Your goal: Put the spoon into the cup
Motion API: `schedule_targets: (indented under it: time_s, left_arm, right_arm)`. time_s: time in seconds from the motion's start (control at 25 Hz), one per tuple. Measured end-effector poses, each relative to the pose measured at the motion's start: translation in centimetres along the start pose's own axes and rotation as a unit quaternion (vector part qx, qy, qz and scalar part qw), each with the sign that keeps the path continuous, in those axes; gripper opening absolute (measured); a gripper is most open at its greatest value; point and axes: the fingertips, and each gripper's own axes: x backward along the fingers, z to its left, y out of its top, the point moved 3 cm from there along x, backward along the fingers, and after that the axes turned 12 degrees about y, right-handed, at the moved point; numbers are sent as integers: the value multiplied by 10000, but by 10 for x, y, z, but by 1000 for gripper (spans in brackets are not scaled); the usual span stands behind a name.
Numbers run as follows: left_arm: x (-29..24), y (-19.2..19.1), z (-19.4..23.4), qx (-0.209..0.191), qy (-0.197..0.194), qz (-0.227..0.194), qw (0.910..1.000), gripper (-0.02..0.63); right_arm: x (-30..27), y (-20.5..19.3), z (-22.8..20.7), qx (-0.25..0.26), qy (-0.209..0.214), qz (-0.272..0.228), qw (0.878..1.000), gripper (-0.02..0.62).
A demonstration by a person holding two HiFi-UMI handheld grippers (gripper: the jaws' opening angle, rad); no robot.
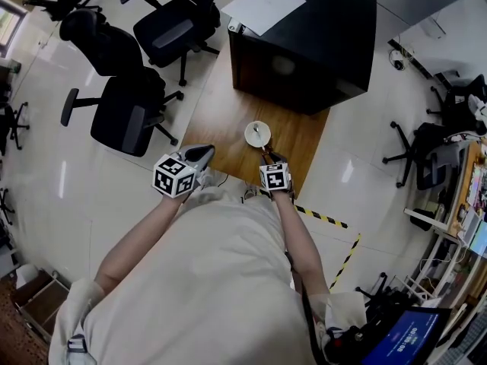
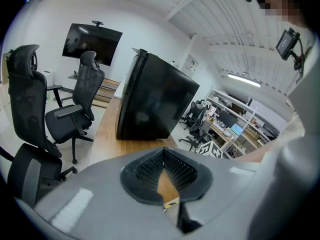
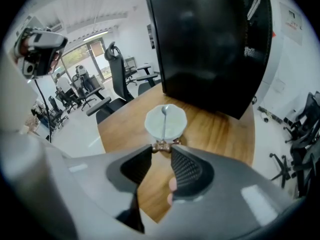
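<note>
Closest to the head camera, a pale shirt (image 1: pixel 213 280) is seen, with both arms held out to a wood table (image 1: pixel 221 120). The right gripper (image 3: pixel 162 145) is closed on the brown end of the spoon (image 3: pixel 163 124), its jaws only a little apart. The spoon's bowl is laid inside the white cup (image 3: pixel 175 126), just past the jaws. The left gripper (image 2: pixel 163 151) is closed tip to tip, with nothing held. A black box (image 1: pixel 304 44) is set behind the cup.
</note>
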Motion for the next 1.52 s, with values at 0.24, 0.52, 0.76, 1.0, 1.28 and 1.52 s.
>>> schedule_targets:
  time_s: [0.24,0.52,0.76,1.0,1.28,1.52]
  left_arm:
    - [0,-2,4,115,83,-50,9999,-4]
    - [2,1,5,141,143,-92,9998,-3]
    - [3,-3,7,213,235,-106,9994,-3]
    - [6,-4,11,259,297,-107,9992,-5]
    - [5,-7,12,262,278,-98,9992,-4]
    - [3,-5,13,267,265,-98,9992,-4]
  right_arm:
    - [-2,5,-2,34,42,26,10000,123]
    - [-5,10,-4,55,63,65,9999,123]
    - [-9,12,-6,117,80,44,9999,123]
    - [-8,13,-6,75,23,44,10000,123]
    - [-10,12,-3,118,50,34,9999,123]
    - [-10,14,-6,146,-10,38,9999,123]
